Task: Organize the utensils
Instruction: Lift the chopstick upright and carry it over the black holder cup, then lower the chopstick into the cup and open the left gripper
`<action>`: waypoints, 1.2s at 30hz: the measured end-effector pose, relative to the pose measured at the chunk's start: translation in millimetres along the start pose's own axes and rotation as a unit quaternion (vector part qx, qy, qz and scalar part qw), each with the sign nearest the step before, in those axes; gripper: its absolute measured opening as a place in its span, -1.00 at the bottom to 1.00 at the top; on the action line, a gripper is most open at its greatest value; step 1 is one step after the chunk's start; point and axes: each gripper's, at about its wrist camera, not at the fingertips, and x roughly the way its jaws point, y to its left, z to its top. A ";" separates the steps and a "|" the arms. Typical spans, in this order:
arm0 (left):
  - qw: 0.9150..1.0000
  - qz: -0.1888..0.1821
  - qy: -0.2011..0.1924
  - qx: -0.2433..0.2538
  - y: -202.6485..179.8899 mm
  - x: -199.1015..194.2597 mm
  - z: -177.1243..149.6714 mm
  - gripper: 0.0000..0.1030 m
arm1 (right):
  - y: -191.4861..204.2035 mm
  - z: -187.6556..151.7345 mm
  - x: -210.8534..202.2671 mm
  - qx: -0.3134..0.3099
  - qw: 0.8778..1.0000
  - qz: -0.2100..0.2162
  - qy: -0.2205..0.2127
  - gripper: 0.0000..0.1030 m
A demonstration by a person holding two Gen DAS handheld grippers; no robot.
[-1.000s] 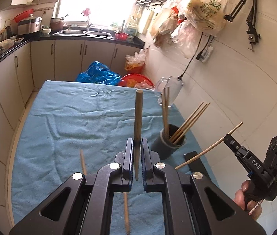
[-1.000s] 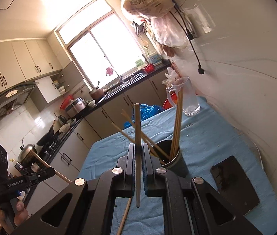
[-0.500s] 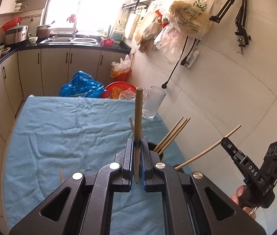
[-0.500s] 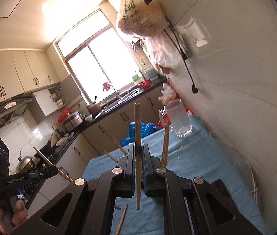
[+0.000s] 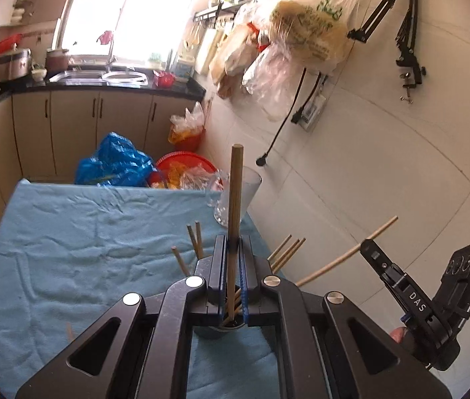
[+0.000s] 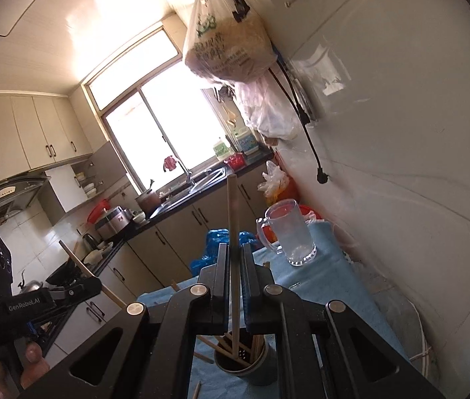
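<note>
Each claw clenches one chopstick upright: left claw [image 5: 233,279] and its chopstick [image 5: 235,199], right claw [image 6: 234,286] and its chopstick [image 6: 233,219], both poised above the holder [image 6: 254,374] for dropping in.

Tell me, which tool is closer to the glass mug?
Right, it seems. The right tool has the glass mug just ahead, a bit to its right, looking bigger. The left tool faces it straight ahead across the blue cloth, looking smaller.

My left gripper [image 5: 234,249] is black with blue pad strips and silver screws; my right gripper [image 5: 367,249] is black, marked "DAS", green light lit.
</note>
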 end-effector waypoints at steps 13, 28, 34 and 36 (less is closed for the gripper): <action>0.997 0.010 0.070 -0.021 34.0 66.8 -32.3 -0.87 | -24.8 -37.1 61.9 0.002 0.996 -0.025 0.084 -0.87; 0.999 0.011 0.045 -0.023 44.6 44.3 -42.0 -0.14 | -4.5 -44.8 57.6 -0.024 0.996 -0.043 0.077 0.07; 0.999 0.034 0.012 -0.040 51.5 12.6 -49.7 0.42 | -0.4 -42.1 29.9 -0.028 0.995 -0.081 0.047 0.62; 0.998 0.051 0.000 -0.038 54.2 1.0 -54.5 0.46 | 1.0 -43.3 21.2 -0.032 0.993 -0.104 0.036 0.72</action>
